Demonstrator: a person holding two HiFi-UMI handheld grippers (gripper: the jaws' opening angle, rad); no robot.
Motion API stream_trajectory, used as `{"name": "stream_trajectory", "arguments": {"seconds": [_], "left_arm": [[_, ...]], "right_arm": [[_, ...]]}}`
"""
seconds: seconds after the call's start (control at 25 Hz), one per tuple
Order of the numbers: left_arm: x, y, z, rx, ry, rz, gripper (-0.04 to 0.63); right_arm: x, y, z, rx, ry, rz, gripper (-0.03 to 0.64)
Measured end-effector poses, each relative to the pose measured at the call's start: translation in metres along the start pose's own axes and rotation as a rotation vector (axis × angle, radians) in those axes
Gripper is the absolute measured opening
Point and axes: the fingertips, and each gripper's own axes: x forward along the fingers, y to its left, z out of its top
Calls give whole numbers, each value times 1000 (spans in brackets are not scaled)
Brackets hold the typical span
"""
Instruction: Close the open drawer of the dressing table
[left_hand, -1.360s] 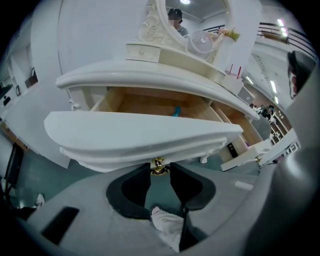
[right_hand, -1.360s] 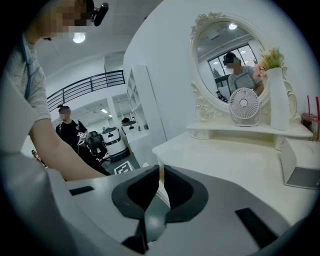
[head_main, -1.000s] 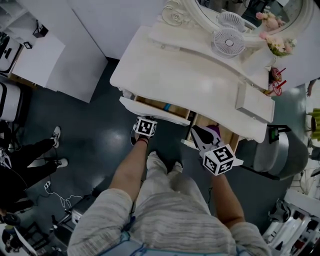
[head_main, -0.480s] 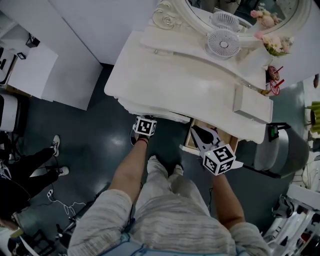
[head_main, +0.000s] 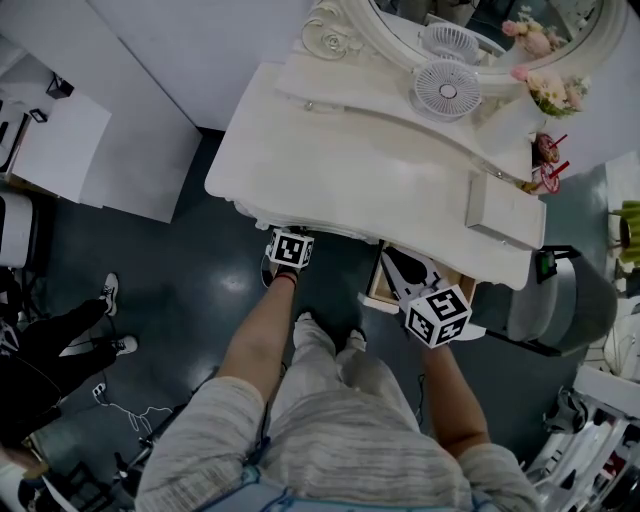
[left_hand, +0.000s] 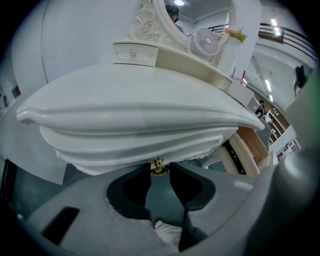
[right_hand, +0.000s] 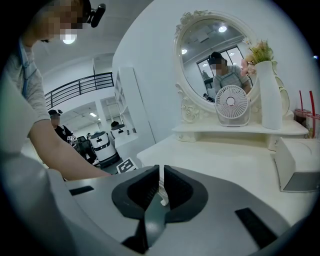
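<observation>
Under the tabletop (left_hand: 135, 102), the left hand-held gripper (left_hand: 160, 173) pinches the gold drawer knob (left_hand: 158, 165).

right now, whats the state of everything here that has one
left drawer, closed
right drawer, open, partly pulled out
left hand-held gripper, shut on the left drawer's knob
right hand-held gripper, shut on a thin white piece; can't tell what it is
</observation>
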Motion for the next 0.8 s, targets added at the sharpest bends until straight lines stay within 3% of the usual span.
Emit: {"name": "stream_trajectory", "arguments": {"seconds": [0.6,0.72,0.8], "left_arm": [[7,3,14,-10,-7,-3,126],[8,-1,14,16,-7,-31,129],[7,-6,15,48,-4,-59,172]], "right_arm": [[-6,-3,-4,10,5,-30,11],[-7,-3,-5,10,5,-31,11],[-7,-3,-5,10,5,-30,11]]}}
